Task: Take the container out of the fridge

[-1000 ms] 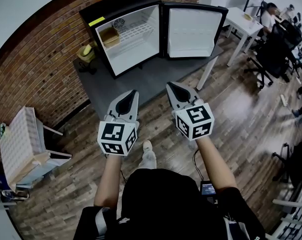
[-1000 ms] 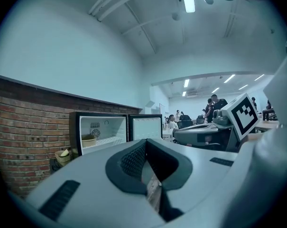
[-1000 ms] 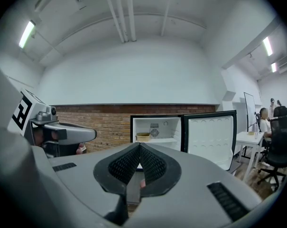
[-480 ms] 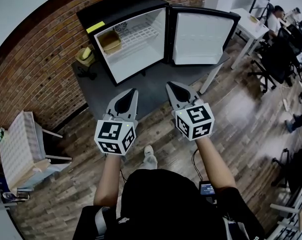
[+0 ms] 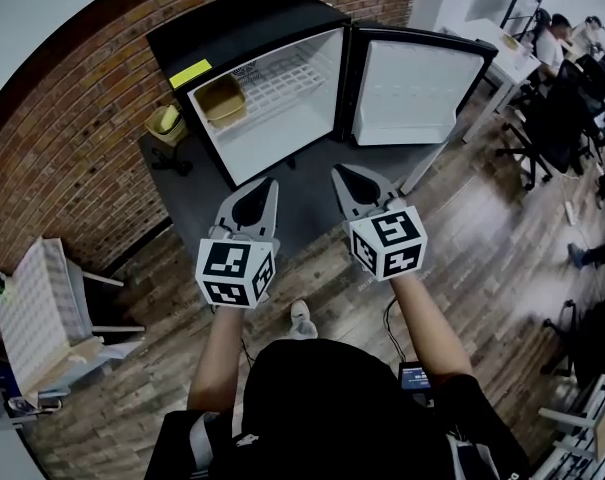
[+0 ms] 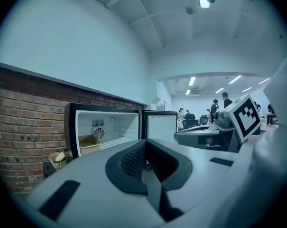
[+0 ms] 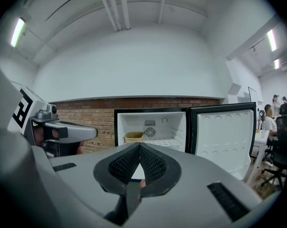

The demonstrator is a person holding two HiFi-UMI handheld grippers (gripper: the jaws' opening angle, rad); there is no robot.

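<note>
The person is holding both grippers out in front of the body, above the wooden floor (image 5: 482, 238) and short of the dark table (image 5: 197, 193) that is carrying the small black fridge (image 5: 252, 28). The left gripper (image 5: 263, 189) is pointing toward the fridge with its jaws clenched together and nothing between them; its own view is showing the two dark pads meeting along one line at the tip (image 6: 144, 143). The right gripper (image 5: 343, 176) is hovering just beside it at about the same height, its jaws likewise pressed together and gripping nothing, the pads closing to a point in its own view (image 7: 139, 146). The fridge door (image 5: 414, 93) is standing wide open to the right, showing its white inner lining. The container (image 5: 224, 98), a tan open tub, is sitting inside the fridge on the white wire shelf (image 5: 282, 73), at the shelf's left end against the left wall, well apart from both grippers; it is also showing in the left gripper view (image 6: 88, 144) and in the right gripper view (image 7: 133, 137). A stack of yellowish bowls (image 5: 166, 123) is resting on the table just outside the fridge's left side, near the brick wall (image 5: 62, 138). One pale shoe (image 5: 300, 318) of the person is showing on the floor below the grippers.
</note>
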